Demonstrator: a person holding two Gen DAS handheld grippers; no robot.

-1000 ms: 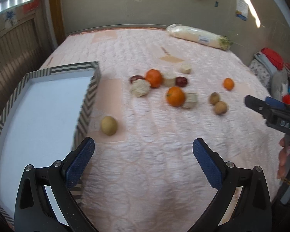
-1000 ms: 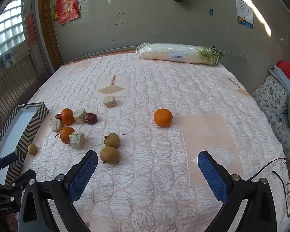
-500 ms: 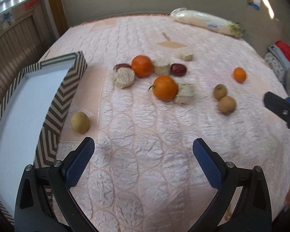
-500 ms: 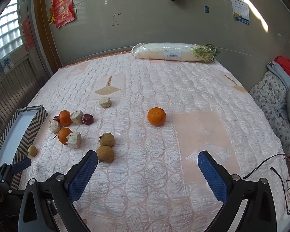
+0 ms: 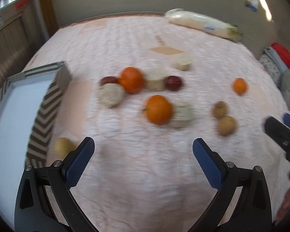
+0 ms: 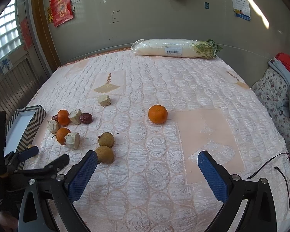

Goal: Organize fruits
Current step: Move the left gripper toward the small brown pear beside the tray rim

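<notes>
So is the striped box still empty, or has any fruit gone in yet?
Empty as far as shown: the striped box shows only bare pale floor, its near end cropped. The small yellow fruit lies outside its wall.

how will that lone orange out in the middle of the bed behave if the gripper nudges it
The lone orange looks round and sits free on the quilted bedspread, so it would probably roll if nudged. The soft, puckered fabric may slow it. Its skin looks firm, likely safe for the open right gripper.

a pink quilt (image 6: 164, 89) covers the surface up to a grey wall (image 6: 137, 13). a glass-block window (image 6: 3, 34) glows at left beside a wood post (image 6: 44, 38). a red banner (image 6: 60, 5) and a calendar (image 6: 240, 0) hang on the wall, sunlight streaking across it.
</notes>
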